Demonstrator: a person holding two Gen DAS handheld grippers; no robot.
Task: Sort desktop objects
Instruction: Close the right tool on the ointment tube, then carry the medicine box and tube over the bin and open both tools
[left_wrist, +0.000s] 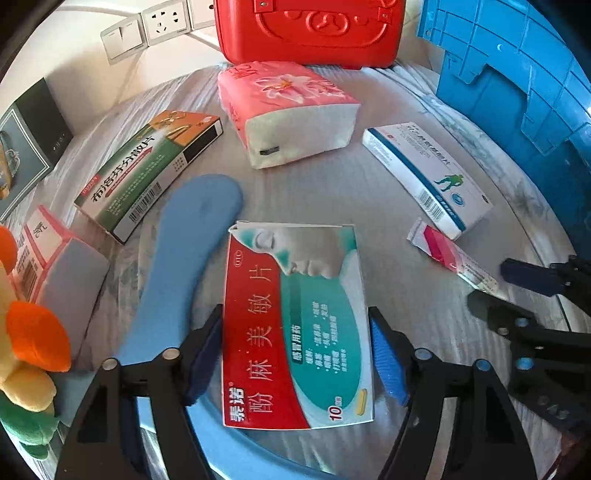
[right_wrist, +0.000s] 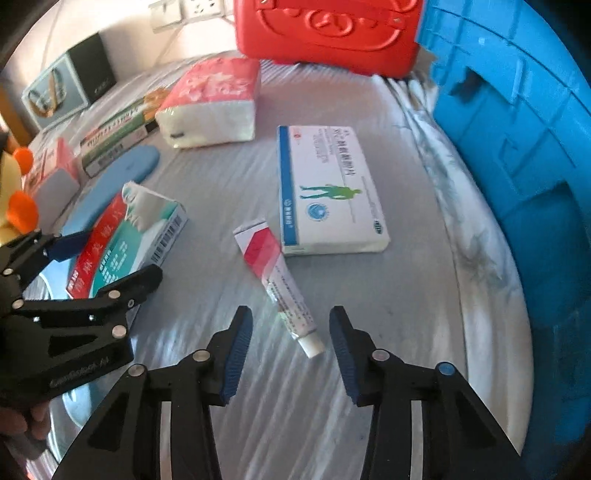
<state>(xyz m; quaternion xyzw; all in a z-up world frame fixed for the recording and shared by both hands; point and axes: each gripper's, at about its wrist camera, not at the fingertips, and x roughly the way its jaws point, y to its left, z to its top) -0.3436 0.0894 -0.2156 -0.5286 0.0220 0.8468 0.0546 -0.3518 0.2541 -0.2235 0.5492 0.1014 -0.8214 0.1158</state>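
Left gripper (left_wrist: 295, 354): clamped on the red-teal medicine box (left_wrist: 295, 325); keep it level.
Right gripper (right_wrist: 291, 354): jaws apart, astride the ointment tube (right_wrist: 277, 284); close squarely at mid-tube.

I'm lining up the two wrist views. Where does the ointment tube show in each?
Left wrist: the ointment tube lies right of centre, just below the white-and-blue box, near the right claw.
Right wrist: the tube lies at centre, its cap pointing between the open right claw.
Shared landmark: the red case at the top.
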